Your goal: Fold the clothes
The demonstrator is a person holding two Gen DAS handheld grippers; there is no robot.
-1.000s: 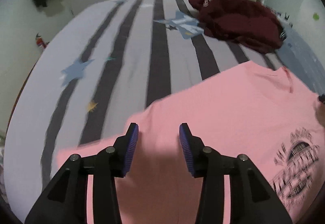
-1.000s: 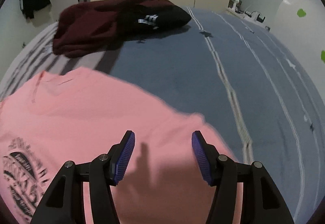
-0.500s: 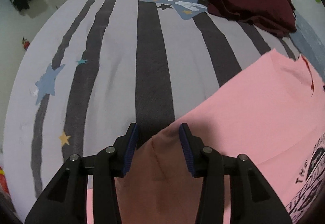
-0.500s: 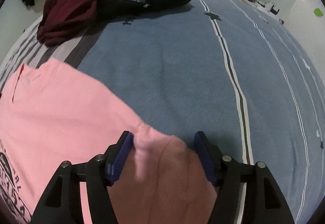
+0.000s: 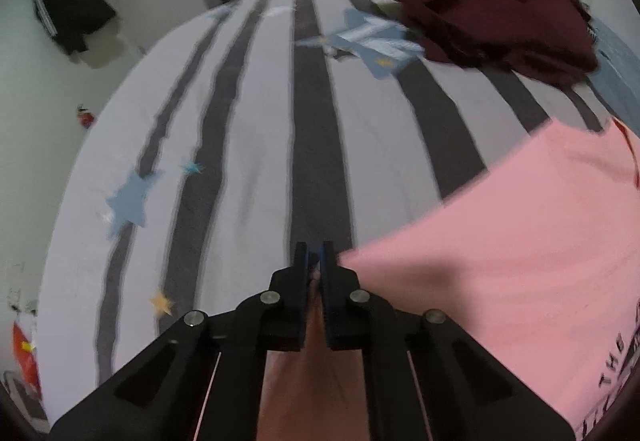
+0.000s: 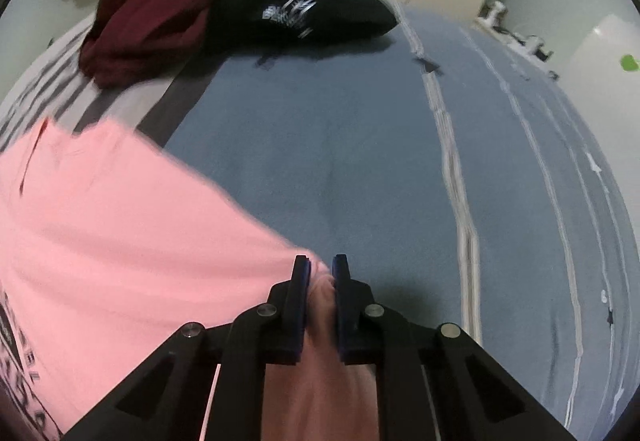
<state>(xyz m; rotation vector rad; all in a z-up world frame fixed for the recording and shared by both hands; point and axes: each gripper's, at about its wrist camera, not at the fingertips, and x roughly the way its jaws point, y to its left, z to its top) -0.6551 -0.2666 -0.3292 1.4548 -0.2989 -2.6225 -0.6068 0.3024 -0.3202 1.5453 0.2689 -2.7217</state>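
The left tongs (image 5: 314,255) are closed on one corner of the pink T-shirt (image 5: 500,253), and the right tongs (image 6: 320,269) on another. The shirt is spread on the bed (image 5: 256,145), with a maroon garment (image 5: 488,1) and a black garment (image 6: 304,13) well beyond it.

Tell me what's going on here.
A person is folding a pink T-shirt on a bed with two handheld grippers. The left gripper and the right gripper are each shut on an edge of the shirt. A maroon garment and a black one lie heaped further back.
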